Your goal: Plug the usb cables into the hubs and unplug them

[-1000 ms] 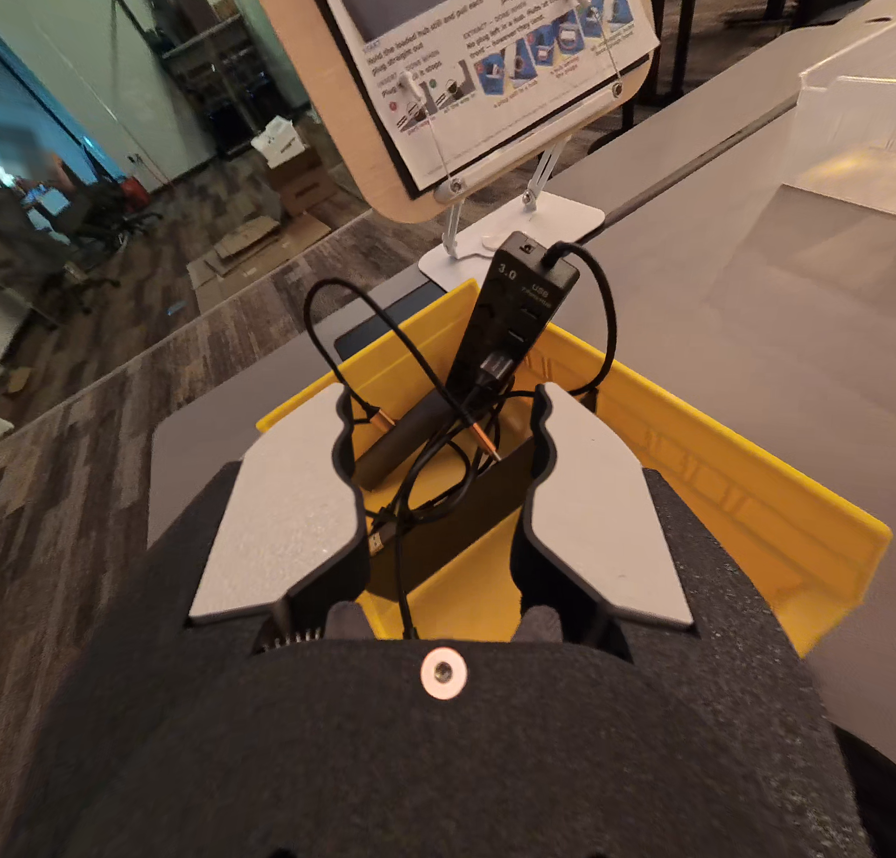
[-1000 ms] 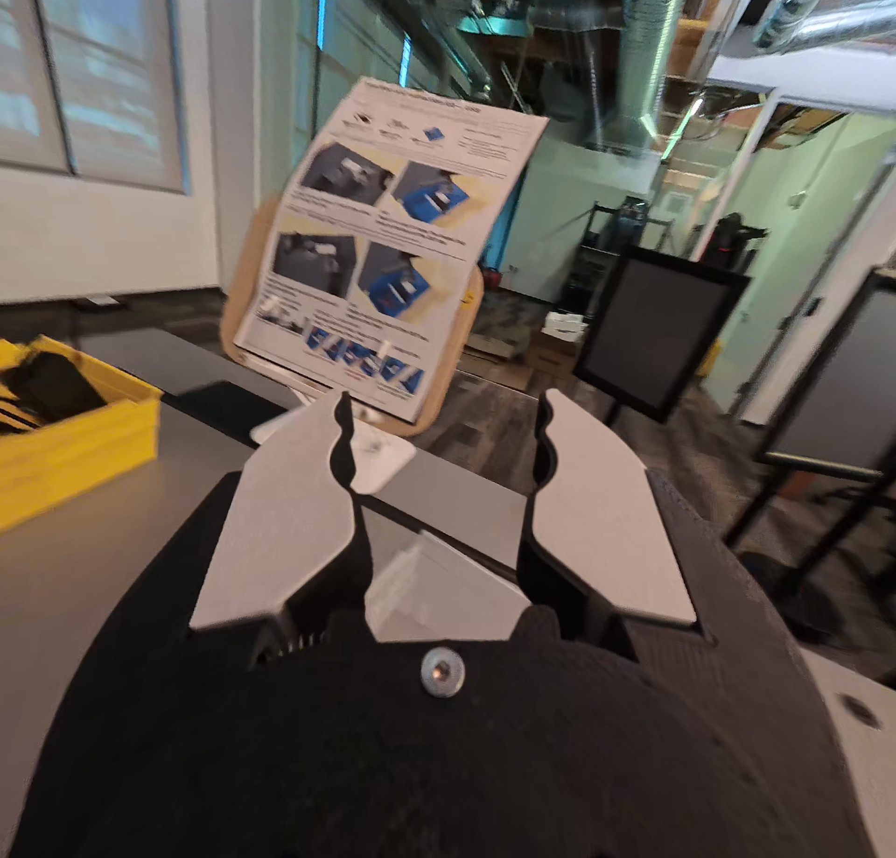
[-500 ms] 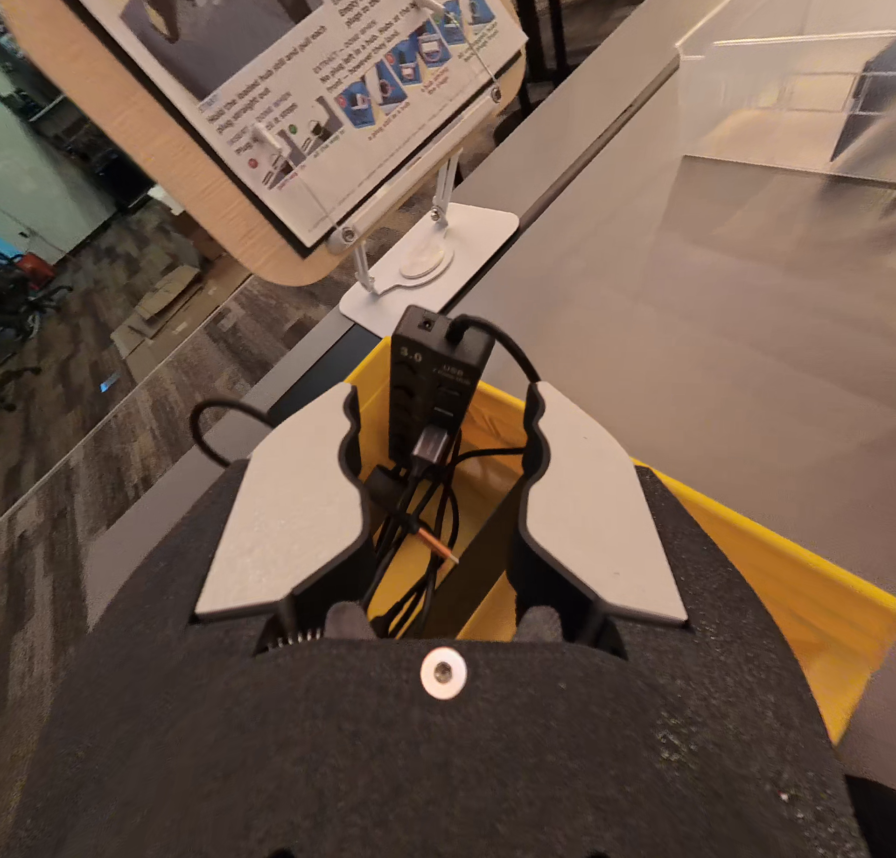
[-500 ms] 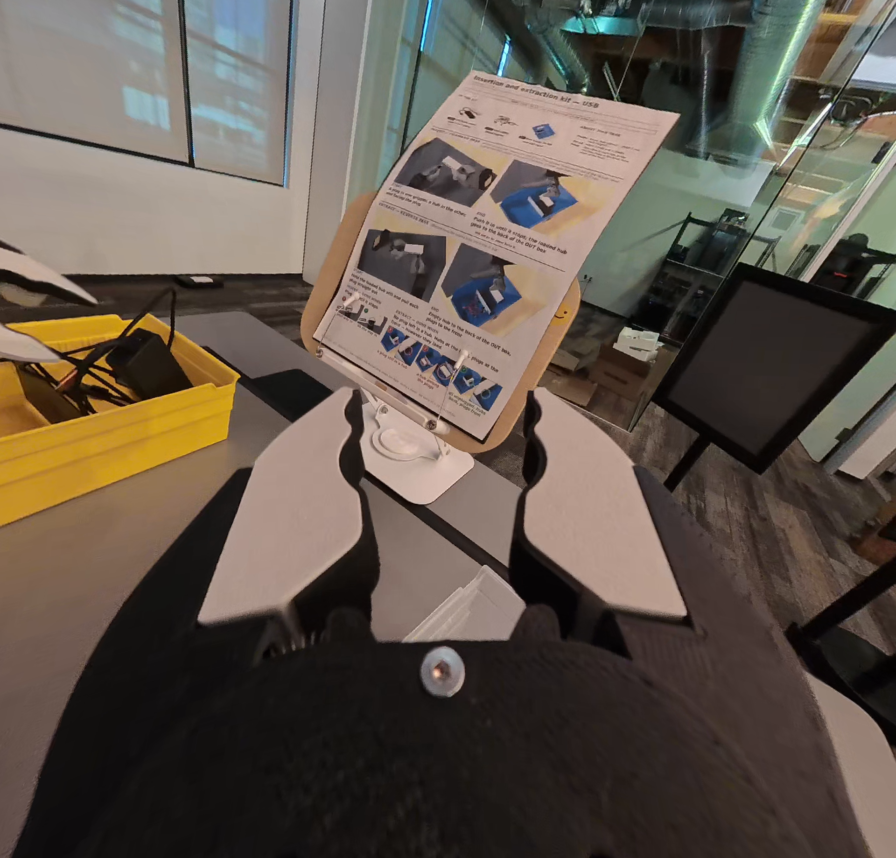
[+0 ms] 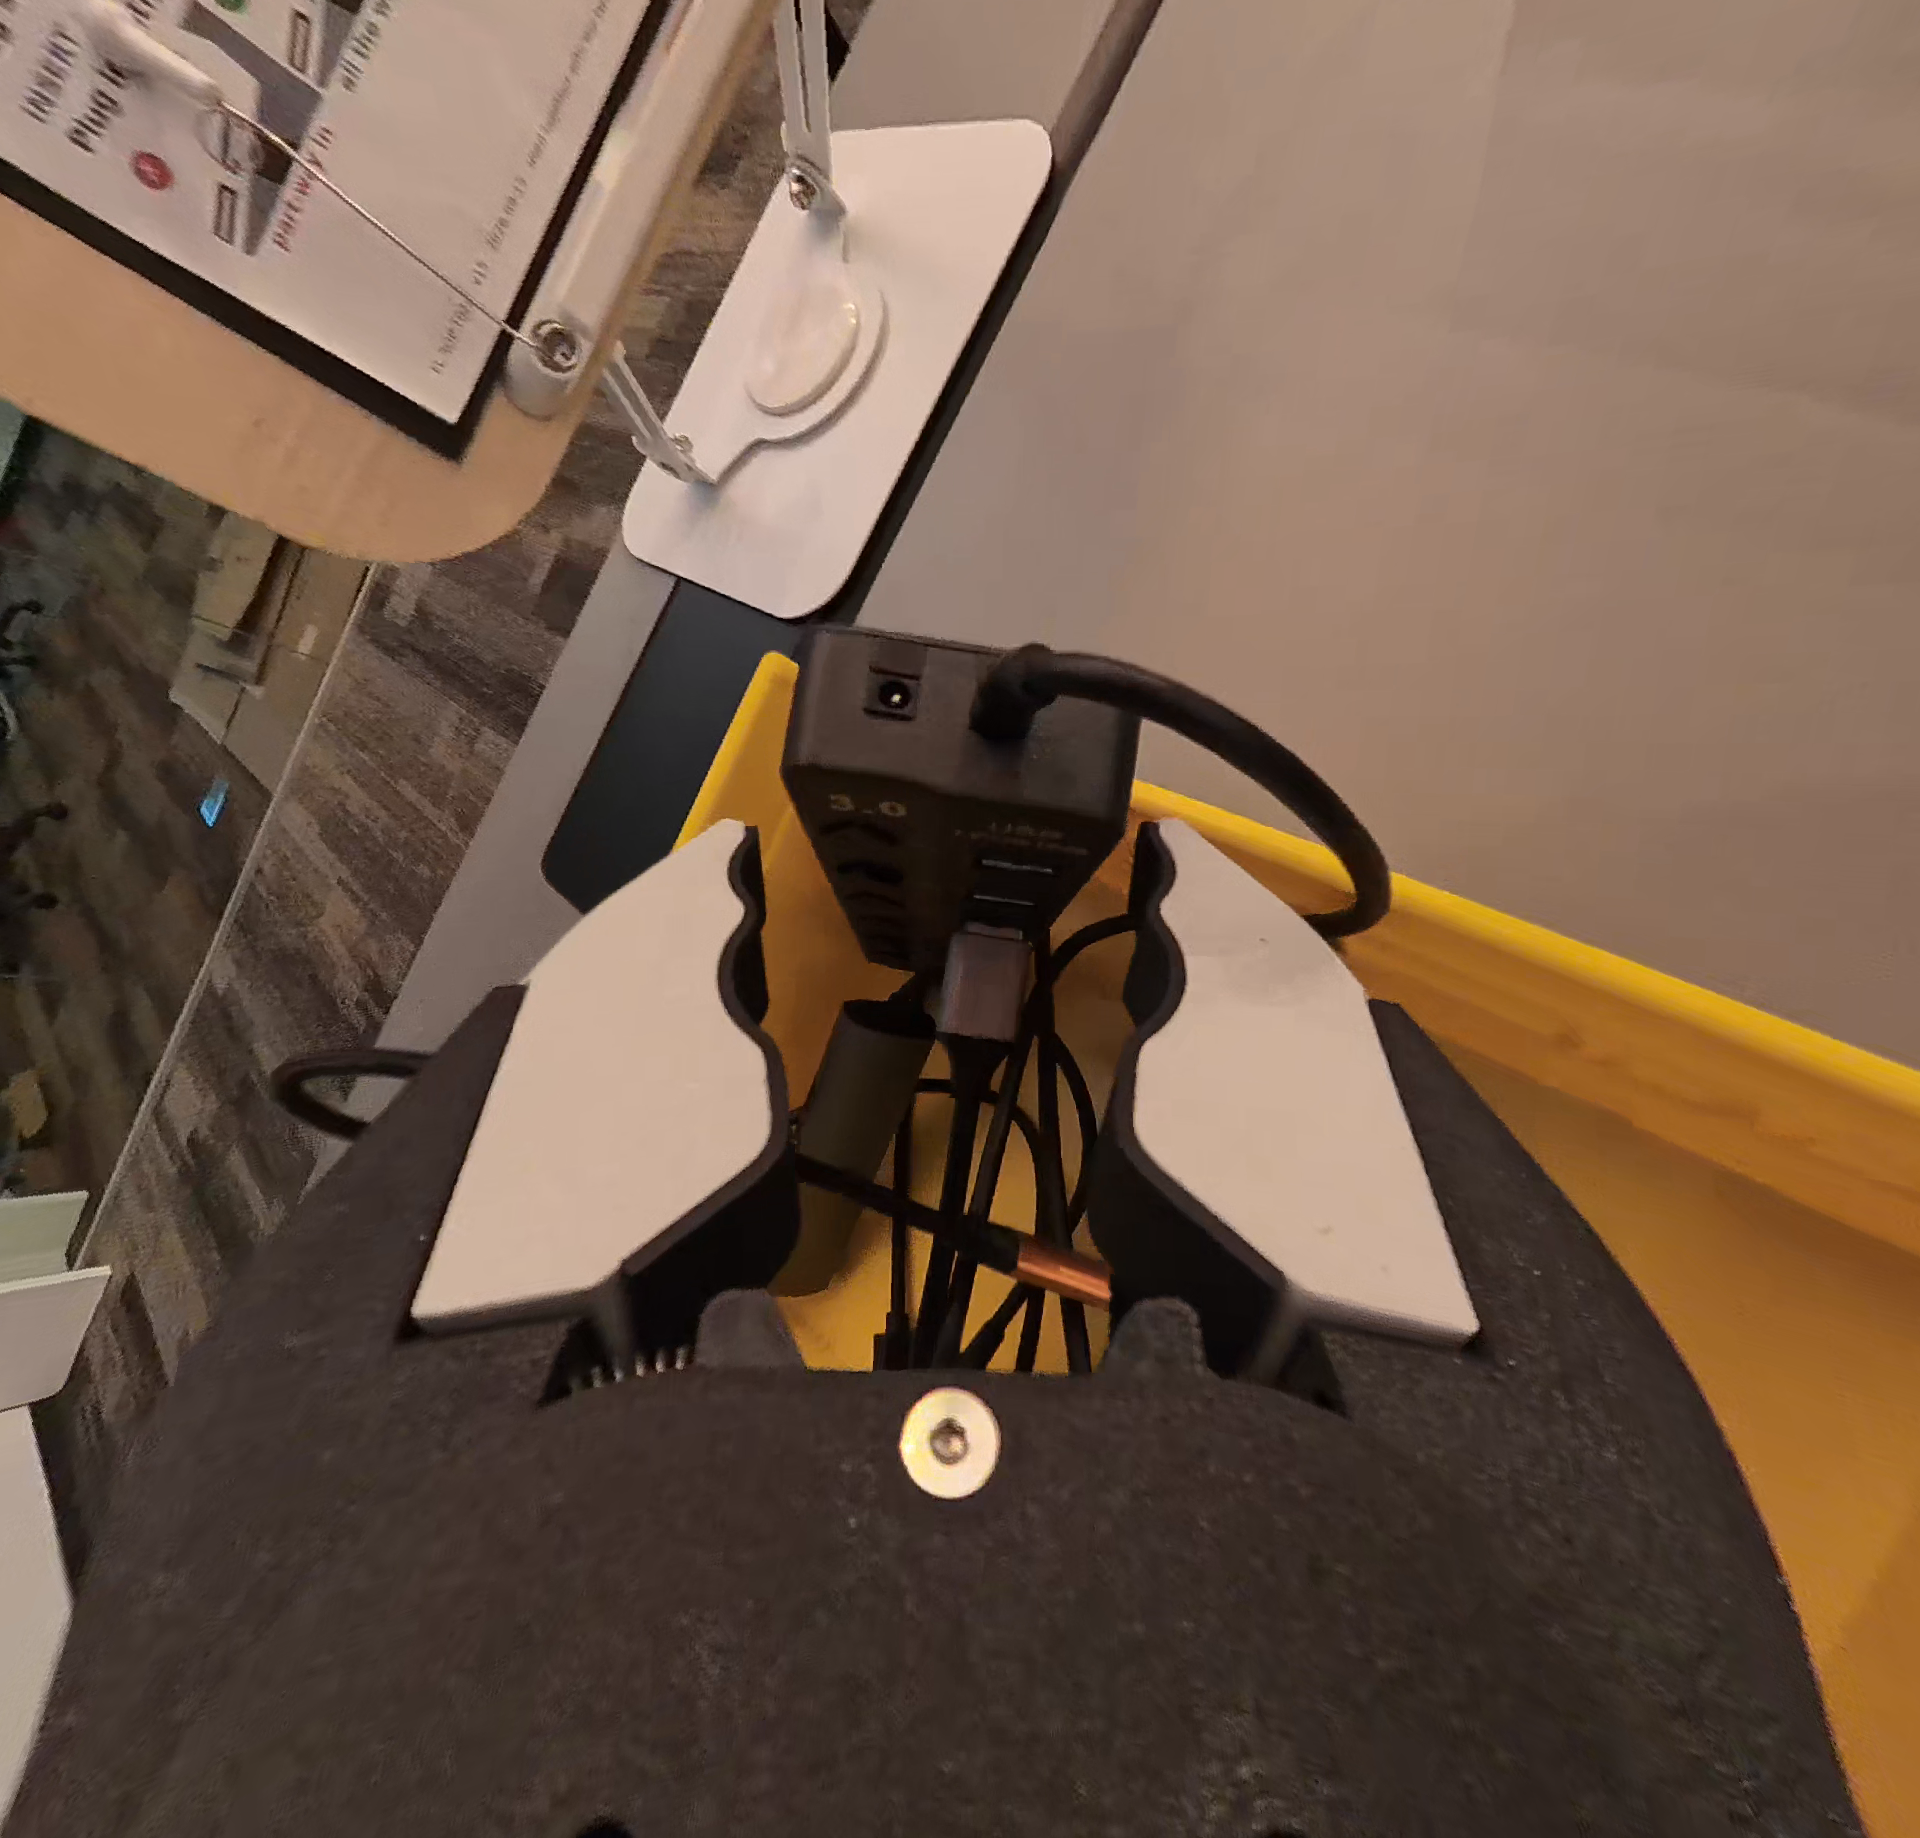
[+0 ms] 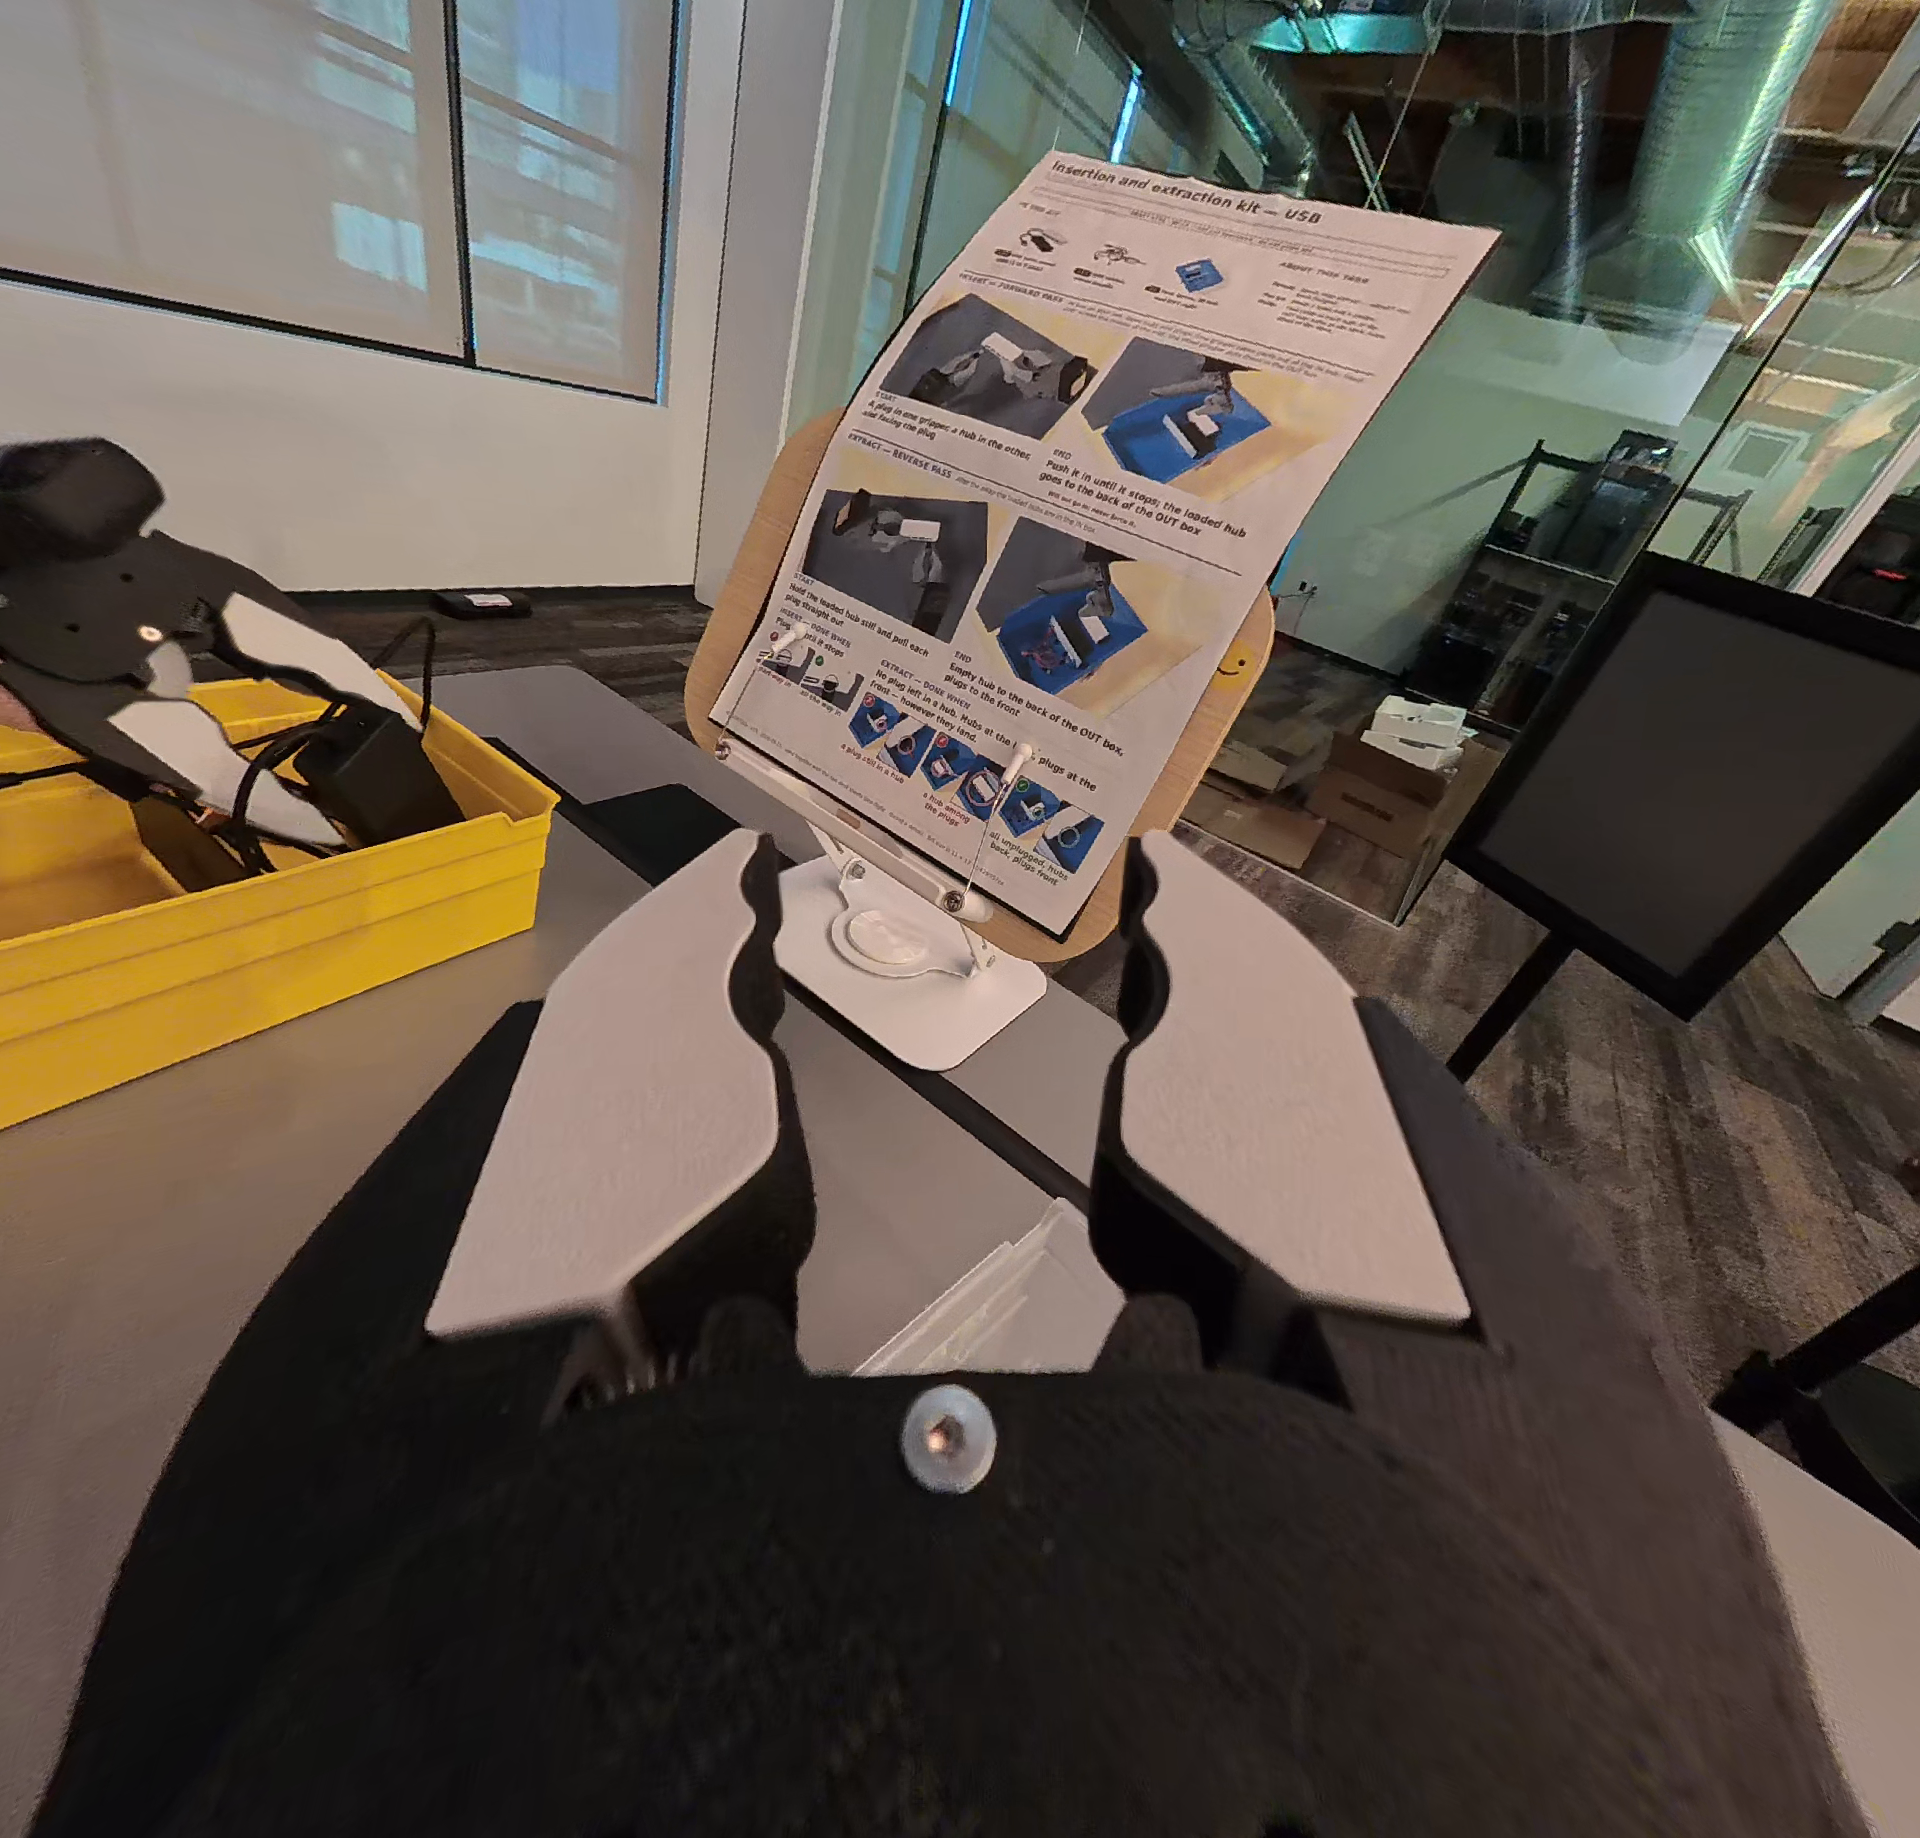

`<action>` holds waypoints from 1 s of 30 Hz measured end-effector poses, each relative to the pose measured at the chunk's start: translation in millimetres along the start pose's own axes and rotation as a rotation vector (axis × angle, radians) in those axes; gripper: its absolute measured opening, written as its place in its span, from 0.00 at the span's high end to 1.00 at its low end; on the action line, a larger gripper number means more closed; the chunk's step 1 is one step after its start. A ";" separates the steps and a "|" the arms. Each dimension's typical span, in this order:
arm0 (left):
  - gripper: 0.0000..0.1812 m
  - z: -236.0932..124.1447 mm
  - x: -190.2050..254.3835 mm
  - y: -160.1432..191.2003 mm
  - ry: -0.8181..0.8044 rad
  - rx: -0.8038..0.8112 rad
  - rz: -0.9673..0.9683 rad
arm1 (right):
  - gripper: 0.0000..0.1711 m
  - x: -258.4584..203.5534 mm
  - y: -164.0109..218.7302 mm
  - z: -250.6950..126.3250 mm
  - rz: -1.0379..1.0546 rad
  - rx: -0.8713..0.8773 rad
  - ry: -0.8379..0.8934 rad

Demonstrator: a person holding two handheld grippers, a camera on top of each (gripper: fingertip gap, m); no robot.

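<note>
- USB hub (image 5: 951, 801), a black rectangular plastic block, stands tilted in the far corner of the yellow plastic bin (image 5: 1621, 1040), straight ahead of the left gripper (image 5: 948, 879) and just past its fingertips.
- Left gripper: jaws spread wide, grasping nothing; the two grey-faced fingers (image 5: 613, 1092) flank the hub's lower end, and contact with it cannot be confirmed.
- One grey plug (image 5: 982, 983) is seated in a hub port; a thick black cable (image 5: 1278, 780) leaves the hub's top end and loops right over the bin wall.
- Thin black USB cables (image 5: 987, 1186) lie tangled between the fingers, one ending in a copper-coloured connector (image 5: 1060, 1279).
- Left gripper is pitched steeply down into the bin.
- Right gripper (image 6: 948, 889): released, jaws wide apart and empty, held level above the grey tabletop (image 6: 208, 1217), well apart from the bin to its left.
- Ahead of the right gripper stands a printed instruction sheet (image 6: 1091, 541) on a wooden board with a white metal stand (image 6: 914, 988).
</note>
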State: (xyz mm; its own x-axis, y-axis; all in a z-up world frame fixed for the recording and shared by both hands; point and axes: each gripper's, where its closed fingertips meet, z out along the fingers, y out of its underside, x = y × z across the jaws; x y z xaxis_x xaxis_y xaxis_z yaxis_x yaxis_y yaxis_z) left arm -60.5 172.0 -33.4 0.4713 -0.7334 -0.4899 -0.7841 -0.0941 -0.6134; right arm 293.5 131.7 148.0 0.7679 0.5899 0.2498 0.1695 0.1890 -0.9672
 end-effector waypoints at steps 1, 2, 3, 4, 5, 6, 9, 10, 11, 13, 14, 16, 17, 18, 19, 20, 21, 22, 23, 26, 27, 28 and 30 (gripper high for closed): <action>0.64 2.9 1.6 -1.3 0.003 0.000 0.010 | 0.63 -0.1 0.9 0.6 0.002 -0.003 -0.003; 0.67 5.1 1.6 -3.0 -0.007 0.005 0.025 | 0.63 -0.1 2.1 1.3 0.002 -0.007 -0.004; 0.71 7.0 -0.7 -4.8 -0.033 0.010 0.042 | 0.63 0.1 3.5 2.2 0.000 -0.013 -0.004; 0.71 8.7 -1.4 -6.7 -0.048 0.017 0.054 | 0.63 0.2 5.1 2.9 -0.004 -0.020 -0.003; 0.71 10.0 -0.8 -8.2 -0.046 0.021 0.045 | 0.63 0.5 6.8 3.6 -0.006 -0.027 -0.003; 0.71 10.5 -0.7 -8.9 -0.046 0.019 0.041 | 0.63 0.5 8.5 4.3 -0.006 -0.035 -0.005; 0.71 7.0 -4.0 -7.9 -0.054 0.018 0.000 | 0.63 -0.4 10.7 5.8 -0.001 -0.040 -0.015; 0.71 2.8 -6.6 -9.6 -0.057 0.033 -0.030 | 0.63 -1.5 10.6 6.5 0.000 -0.037 -0.020; 0.71 -3.3 -10.7 -13.0 -0.064 0.054 -0.061 | 0.64 -3.1 9.7 7.4 -0.002 -0.031 -0.026; 0.71 -20.3 -21.7 -24.0 -0.089 0.114 -0.130 | 0.64 -9.0 8.1 10.3 -0.010 -0.025 -0.044; 0.71 -30.8 -27.2 -31.2 -0.099 0.146 -0.157 | 0.64 -13.1 8.2 12.4 -0.018 -0.030 -0.056; 0.71 -54.4 -39.2 -47.4 -0.121 0.205 -0.210 | 0.64 -21.4 9.4 17.4 -0.042 -0.044 -0.069; 0.71 -67.5 -45.5 -56.2 -0.138 0.232 -0.232 | 0.64 -27.0 10.0 20.4 -0.053 -0.050 -0.081; 0.71 -80.8 -51.2 -65.3 -0.153 0.256 -0.250 | 0.64 -33.7 10.2 23.6 -0.063 -0.053 -0.096; 0.71 -94.0 -56.3 -74.3 -0.168 0.276 -0.264 | 0.64 -40.8 10.5 27.1 -0.072 -0.056 -0.112; 0.71 -106.7 -61.2 -82.8 -0.186 0.291 -0.276 | 0.64 -48.3 10.9 30.7 -0.082 -0.059 -0.127; 0.71 -118.5 -65.5 -90.6 -0.207 0.300 -0.288 | 0.65 -57.1 11.2 34.7 -0.090 -0.060 -0.148; 0.71 -129.2 -68.4 -98.8 -0.223 0.306 -0.290 | 0.65 -67.6 11.3 38.8 -0.095 -0.058 -0.175; 0.71 -139.5 -70.5 -107.3 -0.236 0.312 -0.290 | 0.66 -79.2 11.3 43.0 -0.095 -0.053 -0.209; 0.71 -166.1 -76.4 -132.4 -0.280 0.334 -0.285 | 0.67 -114.4 14.1 55.7 -0.092 -0.048 -0.299; 0.71 -172.2 -77.7 -138.7 -0.293 0.327 -0.270 | 0.67 -125.2 16.7 59.5 -0.099 -0.054 -0.320; 0.71 -177.4 -78.9 -144.0 -0.307 0.317 -0.252 | 0.67 -135.6 20.1 63.0 -0.114 -0.065 -0.339; 0.71 -185.7 -80.1 -153.1 -0.324 0.299 -0.245 | 0.67 -154.4 26.1 68.7 -0.153 -0.084 -0.365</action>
State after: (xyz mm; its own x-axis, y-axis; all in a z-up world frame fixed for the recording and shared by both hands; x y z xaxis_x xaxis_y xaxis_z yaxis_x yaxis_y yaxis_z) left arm -53.1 120.1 214.7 0.7654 -0.4624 -0.4475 -0.5072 -0.0054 -0.8618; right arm 136.9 99.5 87.2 0.4628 0.8026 0.3764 0.3265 0.2405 -0.9141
